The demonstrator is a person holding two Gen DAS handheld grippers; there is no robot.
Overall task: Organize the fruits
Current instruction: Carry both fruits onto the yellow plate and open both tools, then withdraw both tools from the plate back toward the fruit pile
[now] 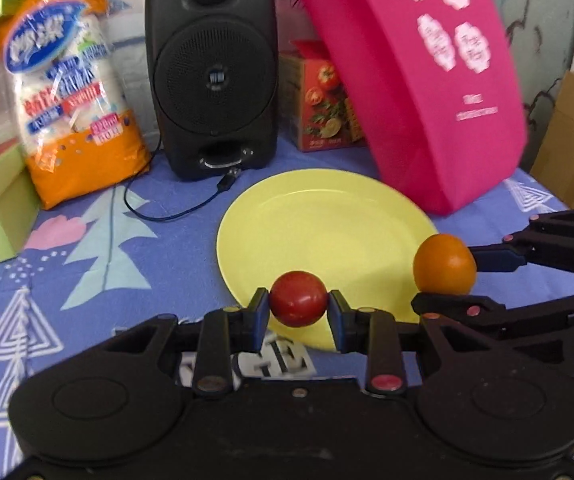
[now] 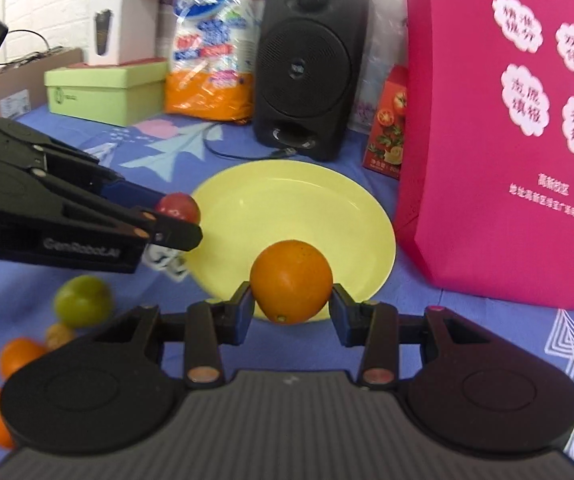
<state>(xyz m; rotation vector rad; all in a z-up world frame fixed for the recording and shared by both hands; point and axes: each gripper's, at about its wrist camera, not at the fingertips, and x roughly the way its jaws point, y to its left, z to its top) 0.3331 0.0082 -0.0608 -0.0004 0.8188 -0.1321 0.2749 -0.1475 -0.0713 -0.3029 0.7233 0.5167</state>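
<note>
My left gripper (image 1: pixel 299 306) is shut on a small red tomato (image 1: pixel 299 298), held above the near rim of a yellow plate (image 1: pixel 319 224). My right gripper (image 2: pixel 292 303) is shut on an orange (image 2: pixel 291 276), held above the plate's near edge (image 2: pixel 287 200). In the left wrist view the orange (image 1: pixel 444 264) and right gripper (image 1: pixel 447 276) come in from the right. In the right wrist view the left gripper (image 2: pixel 179 216) with the tomato (image 2: pixel 178 207) comes in from the left. The plate holds nothing.
A green fruit (image 2: pixel 83 300), a small yellow one (image 2: pixel 59 336) and two oranges (image 2: pixel 17 356) lie on the blue cloth at left. Behind the plate stand a black speaker (image 1: pixel 211 68), a pink bag (image 1: pixel 419 68), an orange packet (image 1: pixel 71 92), a tomato box (image 1: pixel 323 104) and a green box (image 2: pixel 103 90).
</note>
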